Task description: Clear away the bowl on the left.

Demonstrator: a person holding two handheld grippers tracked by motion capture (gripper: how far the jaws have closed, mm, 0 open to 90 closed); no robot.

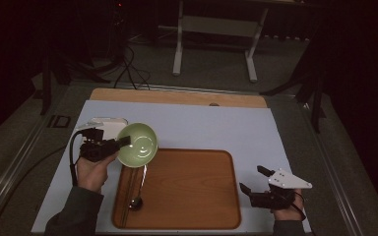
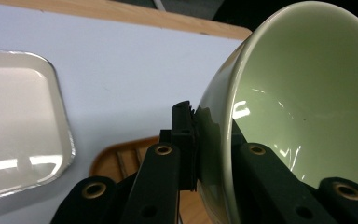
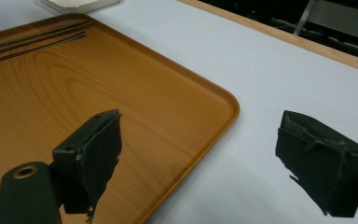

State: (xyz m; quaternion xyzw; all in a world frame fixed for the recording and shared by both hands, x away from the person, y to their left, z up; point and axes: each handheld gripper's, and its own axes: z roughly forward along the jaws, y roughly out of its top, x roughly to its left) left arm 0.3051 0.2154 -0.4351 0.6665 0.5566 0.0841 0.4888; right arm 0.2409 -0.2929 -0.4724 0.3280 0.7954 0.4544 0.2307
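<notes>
A wooden tray (image 1: pixel 197 196) lies at lower centre of the high view on a pale blue mat (image 1: pixel 216 128), with a spoon (image 1: pixel 138 200) and chopsticks (image 1: pixel 126 206) along its left edge. A white rectangular dish (image 1: pixel 109 124) sits at left of centre, a white stand (image 1: pixel 216 29) at the top

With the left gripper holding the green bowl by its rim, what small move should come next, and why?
Probably carry the bowl a little further over the wooden tray and level it before lowering. The left gripper is clamped on its rim, and the bowl hangs tilted at the tray's far left corner, partly off it. The middle of the tray is bare, while cutlery lies along its left edge. The right gripper waits open beside the tray.
</notes>
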